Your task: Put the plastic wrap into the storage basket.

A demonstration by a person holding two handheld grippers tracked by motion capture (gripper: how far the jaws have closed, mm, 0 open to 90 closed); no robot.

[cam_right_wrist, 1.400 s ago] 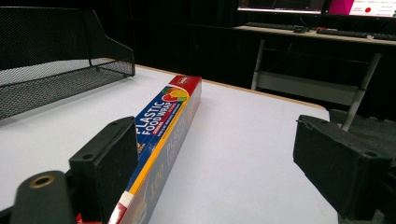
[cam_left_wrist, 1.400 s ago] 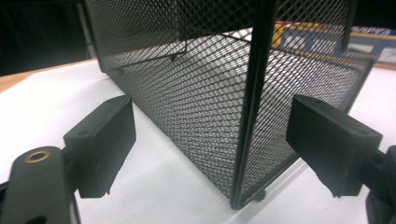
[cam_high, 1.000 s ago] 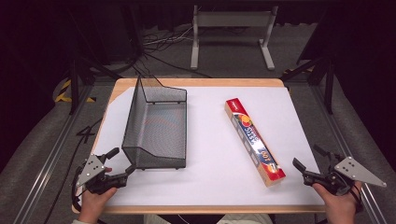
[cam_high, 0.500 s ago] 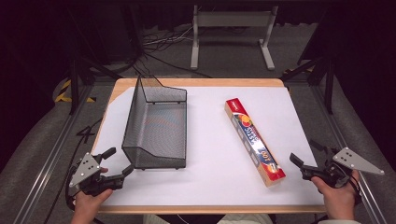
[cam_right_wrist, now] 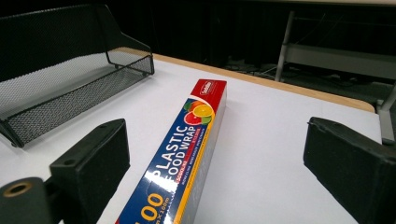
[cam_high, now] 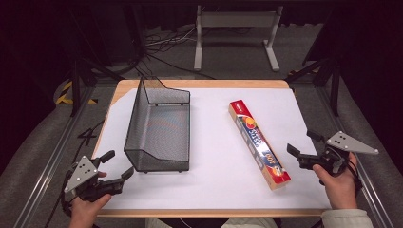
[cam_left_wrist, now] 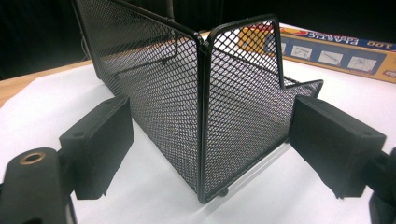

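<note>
My left tongs (cam_high: 116,166) gaped at seven o'clock beside the mesh tray (cam_high: 159,130); right tongs (cam_high: 305,145) gaped near the wrap box (cam_high: 258,142) at four.

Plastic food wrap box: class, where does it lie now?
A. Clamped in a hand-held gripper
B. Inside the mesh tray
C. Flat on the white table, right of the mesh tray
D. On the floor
C: the plastic food wrap box lies flat on the white table, apart from the mesh tray.

One black mesh basket (cam_high: 159,135) stands toward the table's (cam_high: 214,190) left edge. One long box of plastic wrap (cam_high: 259,142) lies toward its right edge. Two handheld grippers wait at the near corners: left gripper (cam_high: 115,166), right gripper (cam_high: 304,142).
</note>
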